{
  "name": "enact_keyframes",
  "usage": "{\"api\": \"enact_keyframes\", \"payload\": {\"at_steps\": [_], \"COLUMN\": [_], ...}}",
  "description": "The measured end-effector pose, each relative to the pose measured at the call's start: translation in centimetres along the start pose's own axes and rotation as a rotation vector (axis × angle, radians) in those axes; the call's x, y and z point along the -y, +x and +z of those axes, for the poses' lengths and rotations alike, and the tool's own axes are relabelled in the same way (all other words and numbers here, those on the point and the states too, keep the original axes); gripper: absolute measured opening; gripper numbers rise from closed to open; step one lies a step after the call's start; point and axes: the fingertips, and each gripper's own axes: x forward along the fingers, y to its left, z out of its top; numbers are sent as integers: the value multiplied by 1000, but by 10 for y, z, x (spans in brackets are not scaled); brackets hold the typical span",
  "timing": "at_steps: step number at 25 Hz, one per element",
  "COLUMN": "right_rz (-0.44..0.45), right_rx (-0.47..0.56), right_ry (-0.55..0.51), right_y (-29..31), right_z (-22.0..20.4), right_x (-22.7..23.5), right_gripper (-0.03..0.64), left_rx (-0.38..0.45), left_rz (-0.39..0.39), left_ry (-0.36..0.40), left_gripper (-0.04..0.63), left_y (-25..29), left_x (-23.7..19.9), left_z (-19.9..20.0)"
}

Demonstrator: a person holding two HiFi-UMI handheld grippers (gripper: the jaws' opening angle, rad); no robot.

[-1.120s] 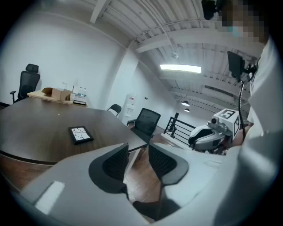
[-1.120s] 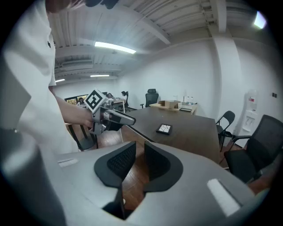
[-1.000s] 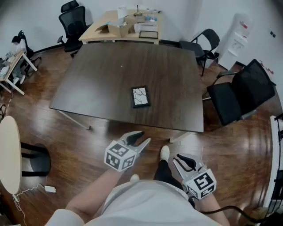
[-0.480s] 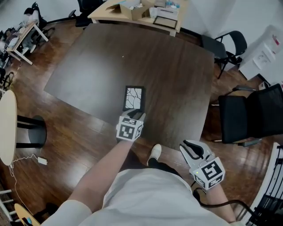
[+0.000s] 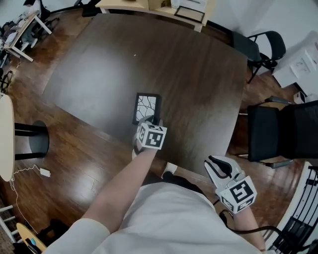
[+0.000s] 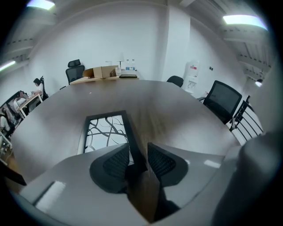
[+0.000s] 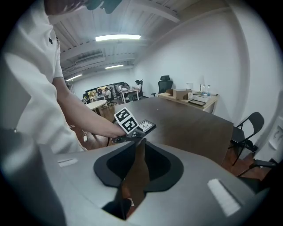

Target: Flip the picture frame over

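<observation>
A black picture frame [image 5: 147, 106] with a white branch pattern lies face up on the dark wooden table [image 5: 194, 74], near its front edge. My left gripper [image 5: 148, 121] reaches over that edge to the frame's near end. In the left gripper view the frame [image 6: 105, 132] lies just ahead, and its dark right border runs into the narrow gap of the left gripper [image 6: 138, 153], filling it. My right gripper [image 5: 213, 161] hangs off the table beside the person's body, shut and empty [image 7: 139, 143]. From there the frame [image 7: 147, 126] shows beyond the left gripper's marker cube [image 7: 125, 119].
Black office chairs stand right of the table [image 5: 285, 131] and at its far right corner [image 5: 263, 47]. A light desk with boxes [image 5: 154, 4] stands behind the table. A round pale table [image 5: 5, 139] is at the left. The person's shoe [image 5: 169, 171] is under the table's edge.
My left gripper has gone forward from beside the body to the frame's near end, and its jaws have narrowed. The head view has come closer to the table. The right gripper stayed low.
</observation>
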Motion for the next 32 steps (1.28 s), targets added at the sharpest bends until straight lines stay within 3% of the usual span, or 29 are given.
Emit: {"api": "enact_keyframes", "payload": {"at_steps": [8, 11, 17, 20, 25, 32], "right_rz": [12, 15, 5, 6, 2, -37], "right_rx": [0, -4, 0, 5, 15, 1], "right_ry": [28, 20, 12, 6, 0, 7], "right_y": [3, 4, 9, 15, 25, 37], "right_z": [2, 4, 12, 17, 28, 41], "right_x": [8, 9, 14, 11, 4, -11], "right_gripper": [69, 67, 67, 67, 67, 67], "left_rx": [-7, -8, 22, 71, 172, 263], "left_rz": [74, 52, -37, -141, -406, -796], "left_ry": [-52, -125, -159, -223, -374, -672], "left_gripper": [83, 63, 60, 60, 60, 60], "left_y": [1, -1, -12, -26, -49, -68], "left_x": [-3, -2, 3, 12, 34, 34], "left_z": [-5, -7, 0, 12, 37, 54]}}
